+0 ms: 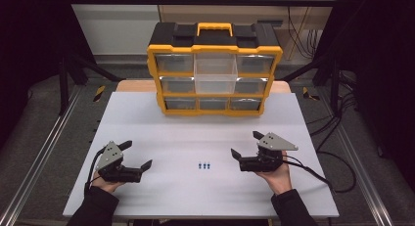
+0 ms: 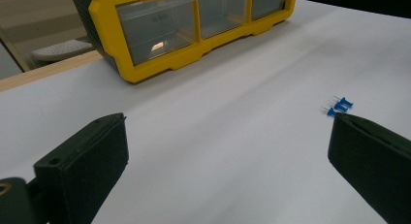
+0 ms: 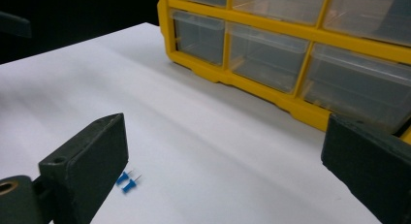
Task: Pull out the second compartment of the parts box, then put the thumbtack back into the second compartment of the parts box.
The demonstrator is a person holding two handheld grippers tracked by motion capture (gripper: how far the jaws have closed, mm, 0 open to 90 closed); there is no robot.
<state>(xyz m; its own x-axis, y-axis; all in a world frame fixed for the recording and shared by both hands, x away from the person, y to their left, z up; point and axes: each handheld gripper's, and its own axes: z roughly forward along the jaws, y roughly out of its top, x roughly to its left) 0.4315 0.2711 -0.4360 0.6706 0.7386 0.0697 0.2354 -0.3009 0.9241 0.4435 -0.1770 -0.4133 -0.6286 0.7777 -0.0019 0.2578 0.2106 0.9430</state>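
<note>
Small blue plastic push pins (image 1: 204,165) with bare metal points are lying on the white desk (image 1: 195,133), between the left gripper (image 1: 138,157) and the right gripper (image 1: 246,144), and well in front of the yellow-and-black plastic drawer organiser (image 1: 214,69), where one clear drawer (image 1: 215,74) is being left pulled out. Both grippers are being held with jaws spread wide and nothing between them. In the left gripper view the pins (image 2: 339,106) are being seen just past one jaw; in the right gripper view they (image 3: 127,181) are lying beside one jaw. The pins are judged to be very light, stiff and easily flicked away, with sharp tips. Hold is best taken across a blue head, the jaws being closed gently, low to the desk.
</note>
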